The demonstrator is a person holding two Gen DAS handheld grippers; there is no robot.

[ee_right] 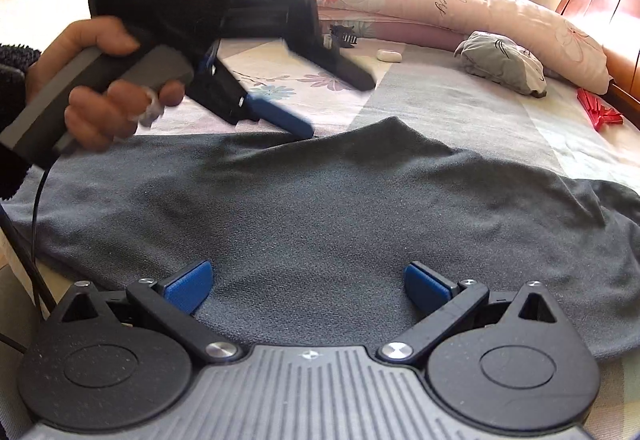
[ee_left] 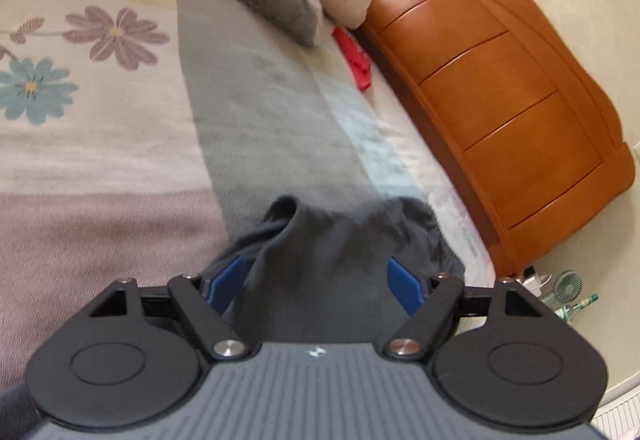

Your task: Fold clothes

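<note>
The right claw stands wide open low over the near edge of the bed, its two blue pads well apart and nothing between them. Under and ahead of it a dark grey shirt lies spread across the near part of the bed, mostly flat, with one fold peaking up along its far edge.

Above the shirt's far left part, a bare hand holds the left claw, tilted down with a blue finger reaching the shirt's far edge. In the left wrist view its pads are apart, with a bunched ridge of the shirt rising between them; the blur hides whether the pads press on the cloth, so I cannot tell if it grips.

Farther on, the bed cover shows purple and blue flowers on its left side and a grey stripe down the middle. A red cloth lies at the right edge of the bed beside the wooden headboard. Near it sits a crumpled grey bundle against a long pink pillow. A small white oval thing lies toward the far side of the bed
</note>
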